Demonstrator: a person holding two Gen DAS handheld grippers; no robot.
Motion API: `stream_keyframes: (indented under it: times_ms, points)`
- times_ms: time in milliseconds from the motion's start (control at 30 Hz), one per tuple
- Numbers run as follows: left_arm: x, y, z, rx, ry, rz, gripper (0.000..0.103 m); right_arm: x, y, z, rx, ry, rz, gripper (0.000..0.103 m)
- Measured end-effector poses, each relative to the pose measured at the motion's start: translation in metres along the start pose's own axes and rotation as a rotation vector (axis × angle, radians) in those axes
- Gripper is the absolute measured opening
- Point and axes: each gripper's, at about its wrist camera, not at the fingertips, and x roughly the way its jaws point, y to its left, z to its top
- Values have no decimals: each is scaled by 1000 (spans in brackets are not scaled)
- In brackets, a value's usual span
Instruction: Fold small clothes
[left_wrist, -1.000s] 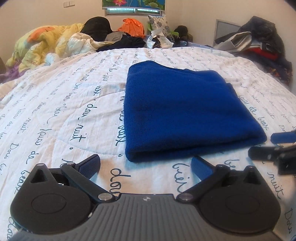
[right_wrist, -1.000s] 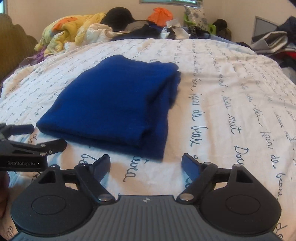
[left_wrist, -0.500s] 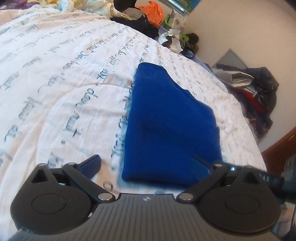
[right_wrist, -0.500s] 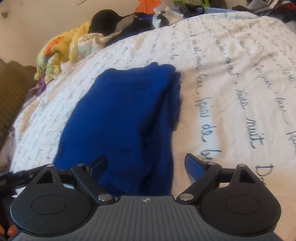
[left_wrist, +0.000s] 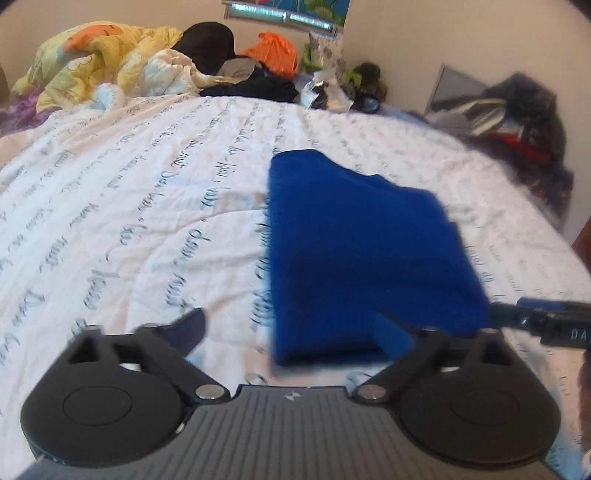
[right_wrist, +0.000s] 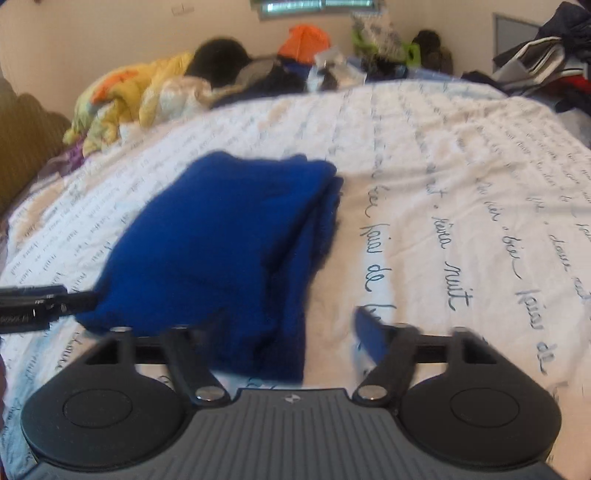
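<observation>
Left gripper, lower middle of the left wrist frame: jaws spread wide with nothing clamped, having just reopened after a brief narrowing. Tip of its right-hand finger drawn across the near corner of the blue garment, no pinch to be seen; contact not to be told through the blur. Other finger over bare bedsheet.

Right gripper, lower middle of the right wrist frame: likewise released, jaws just widened a little further, near edge of the blue garment running down behind its left-hand finger, nothing gripped. Its tip seen as a dark bar at the right edge of the left wrist frame, just beside the garment's near right corner; the left tool's tip mirrored at the left edge of the right wrist frame.

Middle of both frames: garment folded into a compact, several-layered block, flat on the white sheet with script print, stacked edges showing on its right side. Against the frames of a second back, both views pulled slightly away and retilted, the block itself in the same shape and place.

Likely meaning: fold on this piece finished and let go, tools backing off.

Far, top of frame: heap of bedding and loose clothes against the wall, possibly more pieces to fold.
</observation>
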Motion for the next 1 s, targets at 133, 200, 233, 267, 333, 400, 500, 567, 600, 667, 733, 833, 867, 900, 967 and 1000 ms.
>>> stream_keyframes:
  times_ms: [133,200,233,267,333,400,500,567,600,667,733,833,867,900,967,1000]
  points:
    - [15,-16,-22,43,50,35,100,3,18,-27,-69,52,-74,93]
    - [16,-20,-28,82,39,78,101,7,25,-38,-97,56,-130,98]
    - [17,-21,-29,91,34,86,103,8,29,-42,-117,50,-157,102]
    - [18,-21,-32,102,25,97,103,9,29,-46,-106,39,-167,103]
    - [19,-24,-39,152,-8,127,103,9,31,-48,-85,13,-186,103]
    - [17,-22,-39,146,-6,123,103,11,34,-48,-59,-1,-211,103]
    - [18,-20,-39,147,-10,120,103,13,38,-53,-45,-48,-228,103]
    - [18,-20,-39,147,-11,119,103,14,37,-54,-39,-58,-226,103]
    - [18,-20,-39,147,-12,119,103,14,37,-54,-39,-58,-226,103]
    - [18,-19,-39,147,-12,120,103,14,37,-53,-39,-59,-228,103]
    - [18,-19,-39,147,-12,119,103,14,38,-54,-40,-59,-229,103]
    - [18,-20,-39,148,-12,119,103,14,39,-54,-40,-59,-235,103]
    - [18,-20,-39,148,-12,119,103,14,39,-54,-40,-59,-235,103]
    - [18,-20,-39,147,-12,119,103,14,38,-54,-39,-59,-235,103]
    - [18,-21,-39,147,-12,120,103,14,38,-54,-40,-59,-234,103]
    - [18,-21,-39,147,-12,120,103,14,38,-54,-40,-59,-234,103]
